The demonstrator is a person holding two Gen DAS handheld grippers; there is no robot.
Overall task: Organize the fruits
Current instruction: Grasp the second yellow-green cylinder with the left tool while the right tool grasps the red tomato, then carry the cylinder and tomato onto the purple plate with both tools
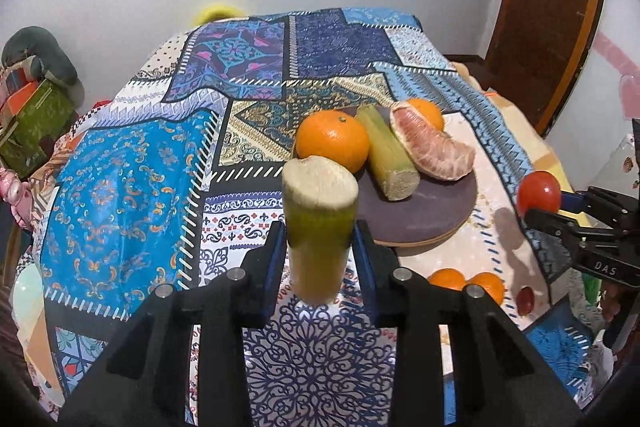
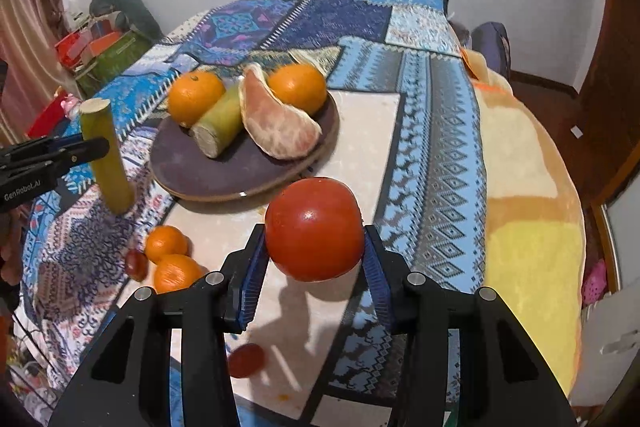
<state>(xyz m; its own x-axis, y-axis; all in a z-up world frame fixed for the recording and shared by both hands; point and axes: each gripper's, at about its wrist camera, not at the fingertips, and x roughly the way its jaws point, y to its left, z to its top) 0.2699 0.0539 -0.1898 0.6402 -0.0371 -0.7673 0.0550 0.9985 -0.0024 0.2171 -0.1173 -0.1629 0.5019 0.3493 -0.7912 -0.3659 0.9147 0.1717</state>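
My left gripper [image 1: 319, 239] is shut on an upright green sugarcane piece [image 1: 319, 211], held above the patterned cloth, near the front left of a dark round plate [image 1: 420, 219]. The plate holds two oranges [image 1: 333, 141], another sugarcane piece [image 1: 388, 153] and a peeled pomelo segment [image 1: 434, 147]. My right gripper [image 2: 315, 247] is shut on a red tomato [image 2: 314, 227], held above the cloth in front of the plate [image 2: 224, 175]. The right gripper also shows in the left wrist view [image 1: 538, 205], and the left gripper shows in the right wrist view [image 2: 94, 145].
Two small oranges [image 2: 172, 259] and two small red fruits [image 2: 137, 264] lie on the cloth in front of the plate. The patterned cloth [image 2: 440, 131] covers a table. Bags and boxes [image 2: 108, 55] stand far left. A wooden door [image 1: 552, 7] is at the right.
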